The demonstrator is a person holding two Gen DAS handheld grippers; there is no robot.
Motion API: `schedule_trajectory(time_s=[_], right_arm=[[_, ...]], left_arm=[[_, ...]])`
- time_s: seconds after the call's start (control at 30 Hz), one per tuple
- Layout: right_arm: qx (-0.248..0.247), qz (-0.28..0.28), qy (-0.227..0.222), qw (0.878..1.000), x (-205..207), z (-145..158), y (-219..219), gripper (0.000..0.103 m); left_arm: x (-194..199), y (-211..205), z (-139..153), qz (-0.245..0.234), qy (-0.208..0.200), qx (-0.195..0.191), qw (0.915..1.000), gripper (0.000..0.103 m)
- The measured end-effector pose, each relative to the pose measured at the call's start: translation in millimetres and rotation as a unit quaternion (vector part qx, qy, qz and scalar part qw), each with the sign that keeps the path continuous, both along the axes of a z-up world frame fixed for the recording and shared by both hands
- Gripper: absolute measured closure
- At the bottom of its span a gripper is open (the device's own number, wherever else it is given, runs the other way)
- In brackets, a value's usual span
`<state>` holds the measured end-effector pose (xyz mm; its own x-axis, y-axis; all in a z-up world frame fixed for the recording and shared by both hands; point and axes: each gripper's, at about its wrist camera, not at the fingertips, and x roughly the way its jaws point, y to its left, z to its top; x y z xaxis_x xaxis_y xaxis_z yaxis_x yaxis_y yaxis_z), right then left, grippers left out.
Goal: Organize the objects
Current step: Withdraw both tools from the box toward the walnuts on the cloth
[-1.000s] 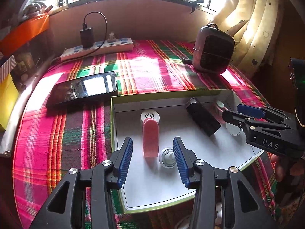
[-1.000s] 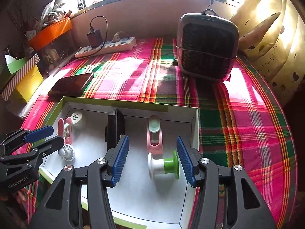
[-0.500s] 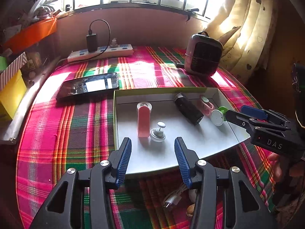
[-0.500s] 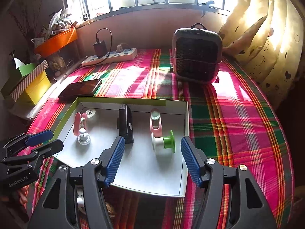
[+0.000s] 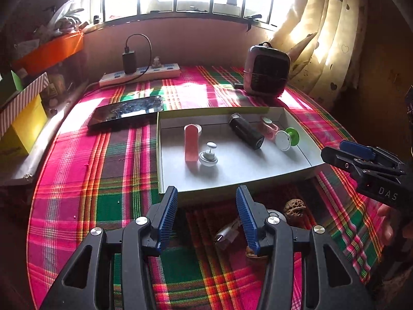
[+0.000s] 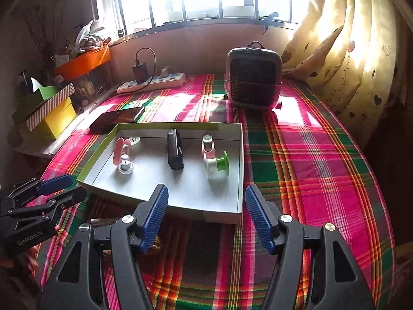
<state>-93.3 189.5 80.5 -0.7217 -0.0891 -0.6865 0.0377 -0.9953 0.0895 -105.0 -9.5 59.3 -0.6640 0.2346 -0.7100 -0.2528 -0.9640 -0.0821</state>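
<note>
**Both grippers held wide before a filled tray**

On the far left, beside the table, a yellow box (image 6: pixel 58 118) sits under a striped lid. On the plaid tablecloth (image 6: pixel 309 160) a dark phone (image 5: pixel 126 112) lies flat, just beside the tray's left rear corner, and a white power strip (image 5: pixel 140 75) with a black charger plugged in runs along the back wall.

The left gripper (image 5: pixel 206 219) hovers in front of the tray's near edge, its blue-padded fingers spread wide with nothing between them. Below it on the cloth lie a small metallic item and a wrinkled walnut (image 5: pixel 294 206) (neither touches the fingers).

The white tray (image 6: pixel 232 206) with its green rim holds the task's things, left to right: a pink clip (image 6: pixel 119 149) with a white knob (image 6: pixel 125 166) just beside it, a black rectangular device (image 6: pixel 175 152) in the middle, then a pink-and-white piece (image 6: pixel 207 143) touching a white-and-green spool (image 6: pixel 216 166) near the right wall.

The right gripper (image 6: pixel 206 222) is likewise wide apart and empty, held before the tray's near right corner. Behind the tray, to the right, a small heater (image 6: pixel 253 77) stands upright, with a cream curtain (image 6: pixel 361 46) beyond it.
</note>
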Motion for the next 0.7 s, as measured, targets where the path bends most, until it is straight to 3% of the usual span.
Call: schedule_trajectory(time_s=[0.2,0.7], right_arm=[[0.001,-0.002,0.003,1.0,16,-4,2,0.04],[0.002,-0.009,0.003,1.0,45,-24,6,0.04]], left_arm=[[15,0,-5,0.0,0.006,-0.016,0.9999,0.057],[44,-9,-30,-0.034,-0.022,0.022,0.9989,0.057]])
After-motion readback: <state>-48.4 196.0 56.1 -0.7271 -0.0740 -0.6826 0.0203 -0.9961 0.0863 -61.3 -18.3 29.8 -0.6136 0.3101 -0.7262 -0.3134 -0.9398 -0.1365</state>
